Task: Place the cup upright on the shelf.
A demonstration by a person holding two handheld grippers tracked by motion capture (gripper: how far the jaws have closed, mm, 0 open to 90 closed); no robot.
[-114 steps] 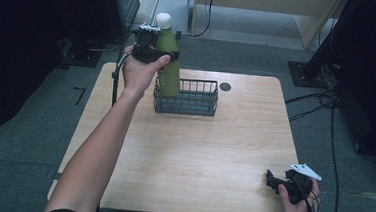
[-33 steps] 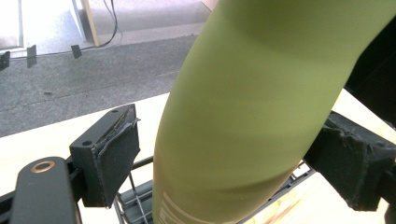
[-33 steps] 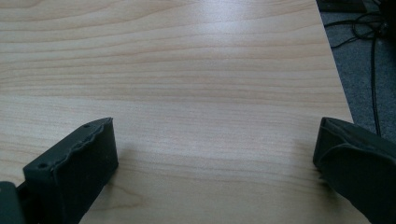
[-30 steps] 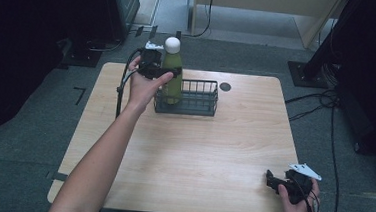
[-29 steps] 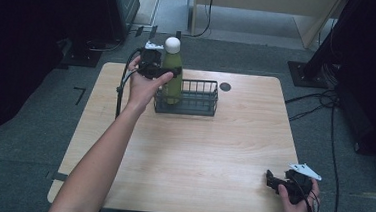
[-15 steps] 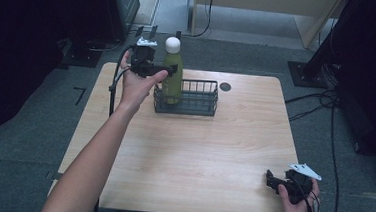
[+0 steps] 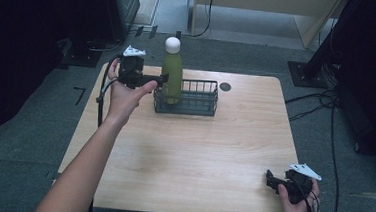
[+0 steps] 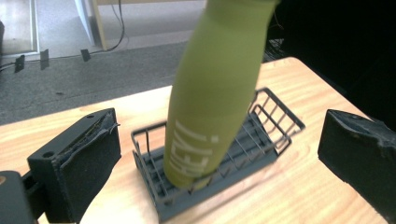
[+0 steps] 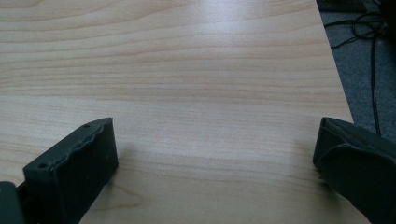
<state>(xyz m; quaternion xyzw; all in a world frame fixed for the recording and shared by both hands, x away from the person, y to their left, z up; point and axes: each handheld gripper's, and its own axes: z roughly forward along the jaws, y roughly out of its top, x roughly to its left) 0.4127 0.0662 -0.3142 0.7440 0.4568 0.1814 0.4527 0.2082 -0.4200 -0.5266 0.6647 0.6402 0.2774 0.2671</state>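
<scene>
- Now released, the green bottle stands upright at the left end of the wire basket, its white cap topmost; half a second ago the left gripper was against its side.
- Pulled back to the bottle's left, the left gripper has its jaws spread wide and empty; in the left gripper view the bottle rises between the two black pads without touching either.
- Judged from this, the placing step looks complete: the bottle rests on the basket floor and stands with nothing gripping it.
- Meanwhile the right gripper lies where it was, at the near right corner of the table, jaws wide apart and holding nothing, with bare wood between them.
- Room to withdraw is generous: the tabletop near the person and to the basket's right is bare.
- Tighter is the far side, where the basket sits close to the table's back edge and the left gripper hangs close to the left edge.
- A small dark disc sits just beyond the basket's right end.
</scene>
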